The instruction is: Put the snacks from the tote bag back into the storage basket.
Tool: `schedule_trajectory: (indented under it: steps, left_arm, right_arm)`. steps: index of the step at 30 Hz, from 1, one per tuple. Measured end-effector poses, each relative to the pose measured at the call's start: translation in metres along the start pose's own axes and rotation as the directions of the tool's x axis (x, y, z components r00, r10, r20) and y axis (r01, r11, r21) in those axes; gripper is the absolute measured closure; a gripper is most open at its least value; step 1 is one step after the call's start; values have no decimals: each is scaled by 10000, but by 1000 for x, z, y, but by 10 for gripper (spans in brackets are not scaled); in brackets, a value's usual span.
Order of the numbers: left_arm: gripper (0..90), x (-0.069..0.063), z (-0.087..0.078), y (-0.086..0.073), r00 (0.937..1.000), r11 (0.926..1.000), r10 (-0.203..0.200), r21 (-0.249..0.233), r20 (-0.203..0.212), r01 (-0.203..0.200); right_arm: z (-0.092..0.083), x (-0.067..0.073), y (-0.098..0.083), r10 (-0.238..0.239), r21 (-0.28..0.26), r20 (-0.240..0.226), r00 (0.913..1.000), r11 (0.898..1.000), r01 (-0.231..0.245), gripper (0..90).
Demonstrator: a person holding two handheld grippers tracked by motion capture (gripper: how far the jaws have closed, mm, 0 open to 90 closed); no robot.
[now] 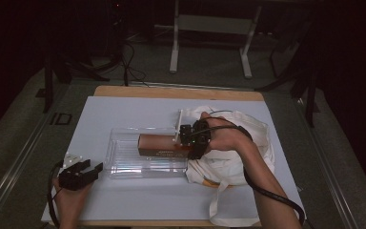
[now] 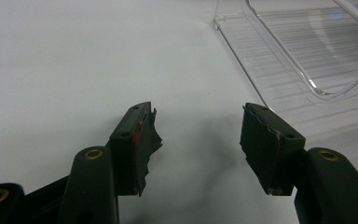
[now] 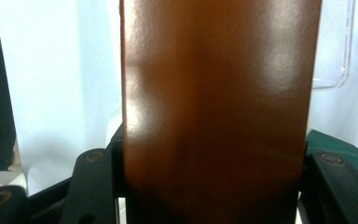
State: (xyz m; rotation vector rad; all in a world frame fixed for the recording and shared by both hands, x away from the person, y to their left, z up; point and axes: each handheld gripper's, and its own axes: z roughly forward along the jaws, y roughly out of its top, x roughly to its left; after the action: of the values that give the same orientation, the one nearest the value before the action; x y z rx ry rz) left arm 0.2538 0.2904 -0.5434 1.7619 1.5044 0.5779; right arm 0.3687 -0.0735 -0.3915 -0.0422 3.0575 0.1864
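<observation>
The brown box lay in the clear tray on the worktop, clamped at its end by the right tongs; their own view cut off its lettering. The left tongs stood released beside the tray, and the cloth bag appeared from above.

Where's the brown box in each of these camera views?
High view: brown box at centre, lying over the clear tray.
Left gripper view: not there; the tray's corner sits upper right.
Right gripper view: box in the middle, between the jaws.
Shared landmark: the clear tray.
</observation>
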Motion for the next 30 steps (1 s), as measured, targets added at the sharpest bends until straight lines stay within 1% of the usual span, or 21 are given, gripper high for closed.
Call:
schedule_trajectory:
  steps: [5,7,14,16,23,25,27,28,29,30]
  left_arm:
    - [441,0,0,0,10000,10000,-10,20,4,10]
    - [441,0,0,0,10000,10000,1,24,4,-1]
    - [441,0,0,0,10000,10000,-4,33,14,4]
    - [441,0,0,0,10000,10000,-2,32,14,2]
    - [441,0,0,0,10000,10000,-11,48,25,11]
    - [441,0,0,0,10000,10000,-14,42,29,14]
    - [441,0,0,0,10000,10000,-16,48,25,16]
    - [441,0,0,0,10000,10000,-10,55,31,9]
    - [441,0,0,0,10000,10000,-7,68,36,7]
    - [439,0,1,0,10000,10000,-8,74,31,8]
  right_arm:
    - [5,2,7,-241,104,-18,9997,9997,242,429]
    - [6,3,10,-327,250,-34,9995,9991,328,430]
    - [12,6,20,-514,359,-33,9987,9980,515,429]
    - [14,7,23,-565,488,-33,9984,9972,566,429]
    - [23,11,34,-888,733,-123,9960,9933,894,428]
    - [24,12,38,-1063,802,-89,9943,9911,1066,428]
    - [25,12,39,-1112,856,-73,9938,9901,1114,428]
    - [25,13,41,-1094,955,-65,9940,9894,1095,427]
    - [27,14,45,-1274,1043,-22,9918,9864,1270,425]
    - [27,15,46,-1253,1096,-24,9921,9861,1248,425]
